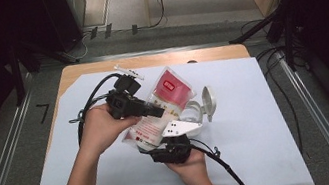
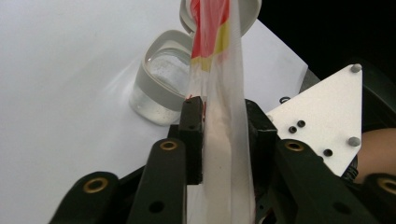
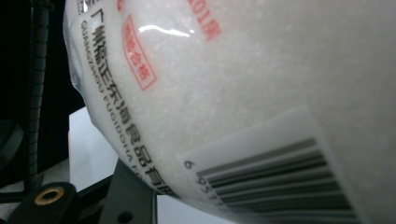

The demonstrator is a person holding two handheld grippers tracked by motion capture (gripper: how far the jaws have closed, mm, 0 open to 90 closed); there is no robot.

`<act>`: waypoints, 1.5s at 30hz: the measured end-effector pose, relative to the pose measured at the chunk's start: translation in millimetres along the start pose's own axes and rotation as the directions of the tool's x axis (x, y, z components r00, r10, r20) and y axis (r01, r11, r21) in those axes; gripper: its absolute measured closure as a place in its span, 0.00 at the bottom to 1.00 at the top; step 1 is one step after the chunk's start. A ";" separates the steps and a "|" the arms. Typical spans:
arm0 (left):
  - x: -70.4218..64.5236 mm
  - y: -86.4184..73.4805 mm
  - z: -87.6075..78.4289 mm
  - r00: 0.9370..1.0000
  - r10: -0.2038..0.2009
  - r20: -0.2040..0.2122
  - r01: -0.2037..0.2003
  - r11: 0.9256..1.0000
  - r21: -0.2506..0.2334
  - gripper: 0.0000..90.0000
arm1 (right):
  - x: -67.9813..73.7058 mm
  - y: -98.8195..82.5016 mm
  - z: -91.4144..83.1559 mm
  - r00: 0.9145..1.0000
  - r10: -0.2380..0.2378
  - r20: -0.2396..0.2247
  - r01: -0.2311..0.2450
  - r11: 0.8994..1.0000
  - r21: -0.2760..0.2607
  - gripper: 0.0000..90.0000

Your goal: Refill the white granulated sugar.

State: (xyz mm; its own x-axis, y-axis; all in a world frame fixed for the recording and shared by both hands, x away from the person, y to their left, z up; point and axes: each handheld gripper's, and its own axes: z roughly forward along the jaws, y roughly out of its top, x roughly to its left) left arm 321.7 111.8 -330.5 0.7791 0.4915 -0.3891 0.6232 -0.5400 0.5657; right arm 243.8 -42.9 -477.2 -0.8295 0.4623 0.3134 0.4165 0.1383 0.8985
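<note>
holding a plastic bag of white granules (image 1: 156,116) above the white sheet on the table (image 1: 245,160), tilted toward the open clear container (image 1: 192,112) with its flip lid (image 1: 208,100) thrown back. looks set up for a pour into that container. left gripper (image 1: 158,111) coming in from the side across the bag's upper part; left gripper view has the flat film (image 2: 229,154) running between the jaws, pads (image 2: 194,135) close against it, likely a pinch to steer the mouth. right gripper (image 1: 171,144) under the bag's full lower end, bulging granules (image 3: 261,84) sitting on a jaw; cradling the weight probably, firm clamp or not can't tell. container sits just beyond the bag, ready below the spout end.
</note>
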 end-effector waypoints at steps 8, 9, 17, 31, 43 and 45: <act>-1.4 0.1 4.7 1.000 -0.005 -0.013 0.005 1.000 -0.009 1.00 | 3.2 2.7 0.5 1.000 -0.027 0.013 0.027 0.999 0.022 0.63; -1.4 0.3 5.0 1.000 -0.017 -0.012 0.017 1.000 -0.005 1.00 | 3.7 3.2 0.8 0.999 -0.035 0.015 0.035 0.999 0.029 0.63; 0.1 1.1 5.4 0.996 -0.075 -0.040 0.074 0.997 -0.016 1.00 | 11.0 7.0 5.6 0.998 -0.060 0.033 0.059 0.997 0.055 0.61; -9.4 3.9 -2.3 0.999 -0.040 -0.016 0.039 0.999 -0.029 0.81 | 7.8 6.2 3.0 0.998 0.063 0.020 -0.063 0.998 0.016 0.67; -10.9 0.8 -15.7 0.996 -0.062 -0.061 0.060 0.998 -0.023 0.99 | 13.3 8.6 5.4 0.999 0.050 -0.015 -0.050 0.998 0.023 0.63; -9.7 -0.1 -16.4 0.995 -0.079 -0.056 0.077 0.997 -0.029 0.99 | 15.4 9.6 7.5 0.999 0.045 -0.012 -0.045 0.999 0.025 0.60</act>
State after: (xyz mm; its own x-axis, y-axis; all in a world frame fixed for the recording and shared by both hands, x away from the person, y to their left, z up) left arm 313.0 118.2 -314.8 0.7226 0.5700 -0.3911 0.6793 -0.4802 0.5550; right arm 237.8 -27.9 -466.1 -0.8144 0.4575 0.3570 0.4622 0.1394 0.8757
